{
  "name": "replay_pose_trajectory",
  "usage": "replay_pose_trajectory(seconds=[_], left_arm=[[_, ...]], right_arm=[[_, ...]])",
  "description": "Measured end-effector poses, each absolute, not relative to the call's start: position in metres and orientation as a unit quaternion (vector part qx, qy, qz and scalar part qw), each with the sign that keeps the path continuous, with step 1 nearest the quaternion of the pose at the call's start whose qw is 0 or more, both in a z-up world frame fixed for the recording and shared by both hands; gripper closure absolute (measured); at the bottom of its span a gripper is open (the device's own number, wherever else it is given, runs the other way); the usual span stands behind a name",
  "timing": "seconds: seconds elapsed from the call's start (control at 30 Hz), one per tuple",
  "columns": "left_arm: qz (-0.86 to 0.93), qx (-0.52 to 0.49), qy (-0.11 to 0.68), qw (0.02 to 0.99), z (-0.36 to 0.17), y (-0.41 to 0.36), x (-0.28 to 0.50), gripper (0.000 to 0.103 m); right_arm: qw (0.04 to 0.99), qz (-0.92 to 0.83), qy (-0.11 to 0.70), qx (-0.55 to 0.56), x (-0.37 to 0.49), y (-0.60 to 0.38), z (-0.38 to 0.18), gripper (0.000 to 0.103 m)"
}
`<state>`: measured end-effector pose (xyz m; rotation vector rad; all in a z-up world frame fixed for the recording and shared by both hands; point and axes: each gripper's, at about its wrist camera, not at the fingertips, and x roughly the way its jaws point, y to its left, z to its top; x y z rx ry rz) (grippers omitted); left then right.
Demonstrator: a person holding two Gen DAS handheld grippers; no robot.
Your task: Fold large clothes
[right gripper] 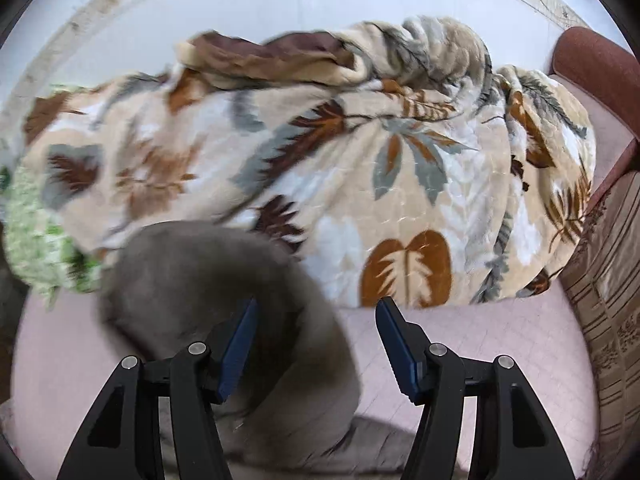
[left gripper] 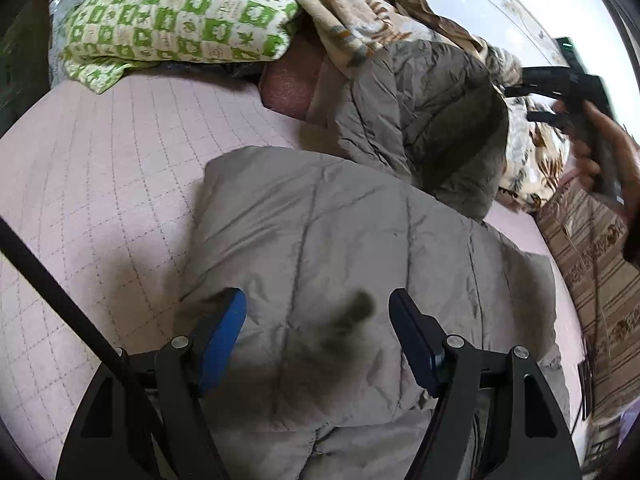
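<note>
A grey quilted puffer jacket (left gripper: 360,232) lies on a pink quilted bed (left gripper: 100,184). Its near part is flat and smooth; its far part (left gripper: 432,120) is bunched up against a blanket. My left gripper (left gripper: 318,306) is open and empty, just above the jacket's near part. My right gripper (right gripper: 316,312) is open and empty too; it shows at the right edge of the left wrist view (left gripper: 568,96), held in a hand. Below it, blurred, is a rounded grey part of the jacket (right gripper: 224,304), with its left finger over the cloth.
A leaf-patterned beige blanket (right gripper: 320,160) is heaped at the back of the bed. A green and white checked pillow (left gripper: 176,12) lies at the back left. A brown striped cloth (right gripper: 612,304) hangs along the right. A white wall is behind.
</note>
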<state>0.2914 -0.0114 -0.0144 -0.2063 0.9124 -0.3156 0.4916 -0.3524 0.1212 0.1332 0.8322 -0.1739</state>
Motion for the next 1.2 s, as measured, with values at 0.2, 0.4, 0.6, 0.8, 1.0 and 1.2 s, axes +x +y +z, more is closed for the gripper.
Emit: replay_pose_trajectory(seconds=[0.2, 0.4, 0.6, 0.8, 1.0, 1.2], left_arm=[[-0.160, -0.083, 0.439, 0.880, -0.017, -0.020, 0.291, 0.030], [-0.164, -0.099, 0.442, 0.876, -0.018, -0.016, 0.295, 0.030], [-0.171, -0.107, 0.434, 0.878, -0.012, -0.019, 0.292, 0.030], [-0.180, -0.130, 0.412, 0.884, -0.001, -0.010, 0.287, 0.030], [-0.186, -0.162, 0.410, 0.878, -0.002, 0.000, 0.288, 0.030], [-0.188, -0.167, 0.401, 0.881, 0.000, 0.000, 0.286, 0.030]], right_arm=[[0.899, -0.061, 0.430, 0.052, 0.515, -0.354, 0.089, 0.094], [0.926, -0.021, 0.375, 0.041, 0.468, -0.339, 0.118, 0.095], [0.941, 0.008, 0.336, 0.029, 0.394, -0.323, 0.142, 0.095], [0.954, 0.020, 0.294, 0.059, 0.308, -0.326, 0.135, 0.096], [0.950, 0.024, 0.289, 0.118, 0.236, -0.343, 0.098, 0.096], [0.933, 0.002, 0.333, 0.135, 0.205, -0.341, 0.030, 0.096]])
